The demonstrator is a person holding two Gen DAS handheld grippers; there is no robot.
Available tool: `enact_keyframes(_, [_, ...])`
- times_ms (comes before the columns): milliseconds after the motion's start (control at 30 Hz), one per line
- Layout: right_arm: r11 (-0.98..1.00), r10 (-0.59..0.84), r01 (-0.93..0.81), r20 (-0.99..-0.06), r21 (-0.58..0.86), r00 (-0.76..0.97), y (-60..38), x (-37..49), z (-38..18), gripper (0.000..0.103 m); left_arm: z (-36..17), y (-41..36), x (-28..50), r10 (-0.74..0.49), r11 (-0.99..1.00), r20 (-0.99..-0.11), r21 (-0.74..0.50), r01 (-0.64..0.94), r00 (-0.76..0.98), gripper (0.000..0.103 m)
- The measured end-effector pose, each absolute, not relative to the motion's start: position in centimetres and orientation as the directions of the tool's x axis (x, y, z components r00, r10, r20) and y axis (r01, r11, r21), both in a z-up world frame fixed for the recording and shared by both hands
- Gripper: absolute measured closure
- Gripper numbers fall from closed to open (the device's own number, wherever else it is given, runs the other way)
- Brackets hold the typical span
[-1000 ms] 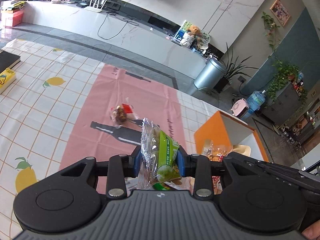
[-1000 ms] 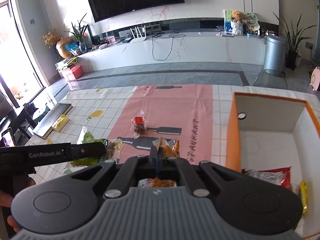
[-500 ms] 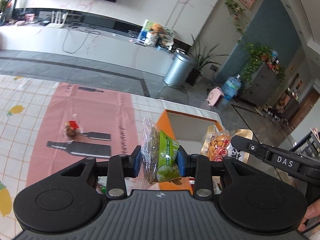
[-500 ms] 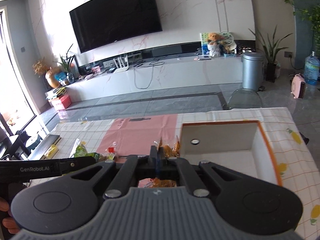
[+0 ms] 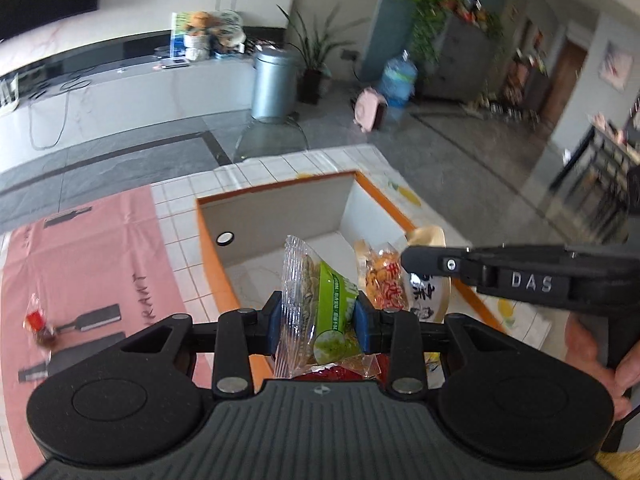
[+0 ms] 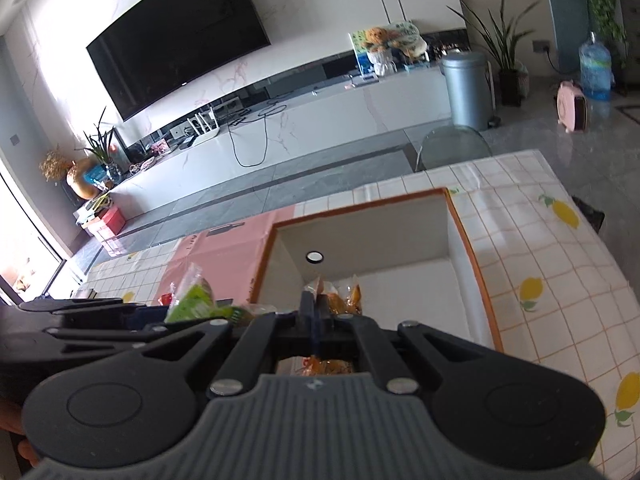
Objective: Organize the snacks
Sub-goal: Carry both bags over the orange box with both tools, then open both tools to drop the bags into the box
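My left gripper (image 5: 318,322) is shut on a clear-and-green snack packet (image 5: 320,312) and holds it above the near left part of the orange-rimmed white box (image 5: 276,208). My right gripper (image 6: 316,312) is shut on an orange snack packet (image 6: 340,292) and holds it over the same box (image 6: 472,248). In the left wrist view that orange packet (image 5: 384,276) hangs from the right gripper (image 5: 408,258) just right of the green one. A small red-and-brown snack (image 5: 38,322) lies on the pink mat (image 5: 88,252). Red packets (image 5: 340,372) show low in the box.
The table has a white checked cloth with lemon prints (image 6: 560,264). The green packet (image 6: 192,298) and left gripper sit at the left of the right wrist view. Beyond the table's far edge are grey floor, a metal bin (image 5: 274,80) and a TV bench (image 6: 320,120).
Both grippers have swung right from over the pink mat to above the box, each still holding its packet. The small red snack on the mat has stayed put.
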State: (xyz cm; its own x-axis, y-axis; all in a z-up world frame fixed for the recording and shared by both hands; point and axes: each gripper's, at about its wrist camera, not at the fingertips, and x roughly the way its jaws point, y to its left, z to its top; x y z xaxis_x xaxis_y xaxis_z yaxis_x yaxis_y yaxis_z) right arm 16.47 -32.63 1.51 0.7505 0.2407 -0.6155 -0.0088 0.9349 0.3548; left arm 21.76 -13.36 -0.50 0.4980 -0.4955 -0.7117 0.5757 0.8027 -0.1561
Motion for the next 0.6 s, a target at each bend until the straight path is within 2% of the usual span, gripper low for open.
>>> enact_keyframes(267, [0.880,0.323,0.006,-0.607,0.475,0.726,-34.4,20.1,-1.7,0.103,-3.8,-17.5,23.8,-0.389,0.763,-0.791,0.010,0.646,0.472,0.063])
enact_keyframes(600, [0.920,0.279,0.028,-0.705,0.390,0.652,-35.0,22.3,-5.0,0.103,-6.3,-19.8,25.0,-0.297,0.663,-0.838,0.165,0.730,0.459,0.063])
